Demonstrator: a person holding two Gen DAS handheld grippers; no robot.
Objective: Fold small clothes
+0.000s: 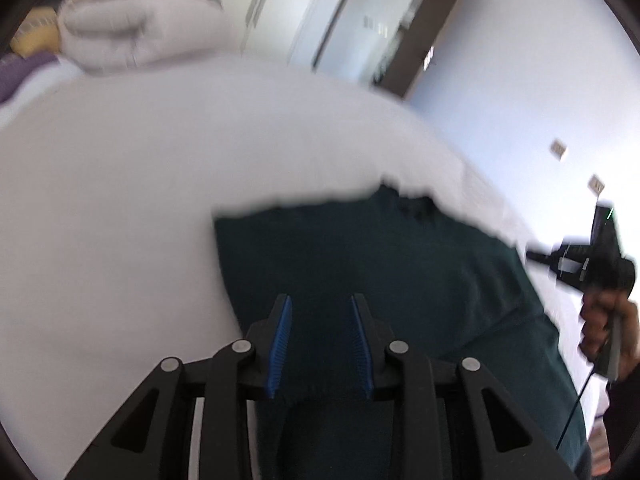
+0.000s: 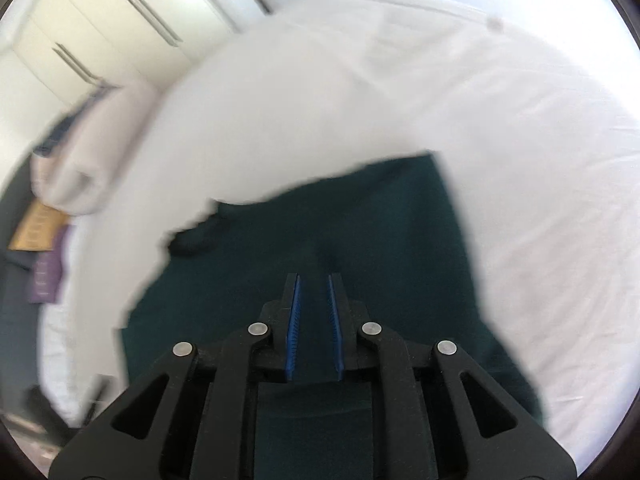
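Observation:
A dark green garment (image 1: 380, 264) lies spread on the white bed (image 1: 140, 184). My left gripper (image 1: 321, 304) is open above its near hem, and a gap shows between the blue pads (image 1: 282, 344). In the right wrist view the same garment (image 2: 360, 232) fills the lower middle. My right gripper (image 2: 313, 280) is above it with the blue pads (image 2: 294, 328) a small way apart and nothing between them. The right gripper also shows in the left wrist view (image 1: 584, 264) at the garment's right edge, held by a hand. Both views are blurred by motion.
A rolled white duvet or pillow (image 1: 132, 36) lies at the far end of the bed, with yellow and purple items (image 1: 28, 52) beside it. White wardrobe doors (image 2: 100, 20) stand behind the bed. A white wall (image 1: 540, 80) is on the right.

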